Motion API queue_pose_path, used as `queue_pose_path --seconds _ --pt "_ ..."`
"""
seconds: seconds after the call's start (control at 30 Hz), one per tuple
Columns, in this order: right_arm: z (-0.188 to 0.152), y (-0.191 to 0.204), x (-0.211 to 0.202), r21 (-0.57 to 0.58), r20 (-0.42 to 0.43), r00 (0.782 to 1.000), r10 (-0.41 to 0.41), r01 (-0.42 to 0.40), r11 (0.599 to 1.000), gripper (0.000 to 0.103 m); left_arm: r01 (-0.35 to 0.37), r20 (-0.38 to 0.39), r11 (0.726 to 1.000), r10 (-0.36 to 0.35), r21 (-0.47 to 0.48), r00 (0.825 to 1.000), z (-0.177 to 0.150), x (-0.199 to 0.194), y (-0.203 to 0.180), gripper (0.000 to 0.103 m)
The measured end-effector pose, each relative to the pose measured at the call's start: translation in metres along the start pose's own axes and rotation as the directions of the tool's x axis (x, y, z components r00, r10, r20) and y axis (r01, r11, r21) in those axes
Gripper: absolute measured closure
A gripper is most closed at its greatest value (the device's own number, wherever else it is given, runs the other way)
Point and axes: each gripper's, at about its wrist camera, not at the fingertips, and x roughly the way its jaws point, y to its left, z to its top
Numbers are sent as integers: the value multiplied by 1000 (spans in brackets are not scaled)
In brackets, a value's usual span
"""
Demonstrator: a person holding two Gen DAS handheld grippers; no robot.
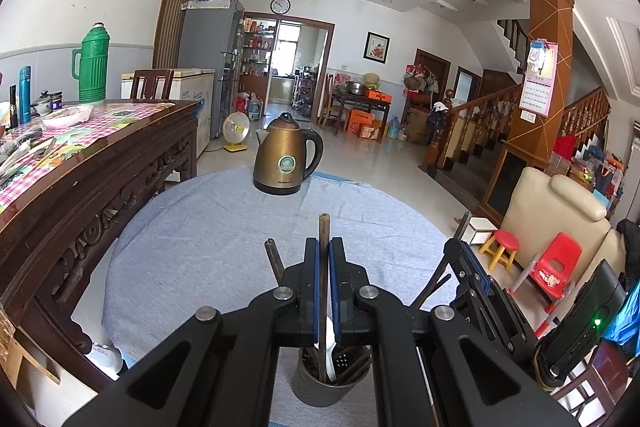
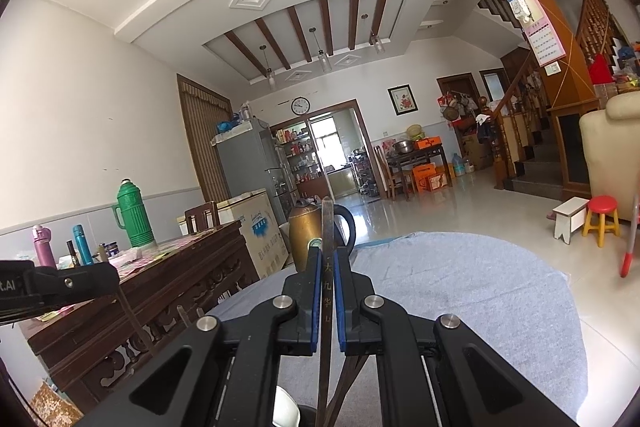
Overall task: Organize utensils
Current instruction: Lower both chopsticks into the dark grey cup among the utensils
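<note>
Both grippers hold chopsticks upright over the utensil holder

The left gripper clamps one chopstick directly above the grey holder; the right gripper, just beside it, pinches another chopstick, its lower end near the holder.

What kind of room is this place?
Probably a family home's dining and living room: a wooden dining table with a green thermos, a fridge, a staircase, and a kitchen doorway behind.

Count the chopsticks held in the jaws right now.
2: one chopstick clamped upright in the left gripper, one in the right gripper. More stand in the holder below, partly hidden.
</note>
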Motion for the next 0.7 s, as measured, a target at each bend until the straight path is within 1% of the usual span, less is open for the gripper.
queue_pose_path --seconds 0.13,0.6,0.7 --pt "-2 2 -1 1 -11 1000 14 -14 1000 96 14 -11 1000 -14 -7 1000 0 1 -1 98" --pt "-8 11 -10 -18 -46 996 71 -72 997 96 30 -28 1000 -30 -6 999 -2 -1 -6 98" --pt "-6 8 -11 -20 -61 994 86 -88 996 96 31 -30 1000 -31 -3 999 -3 -2 -7 98"
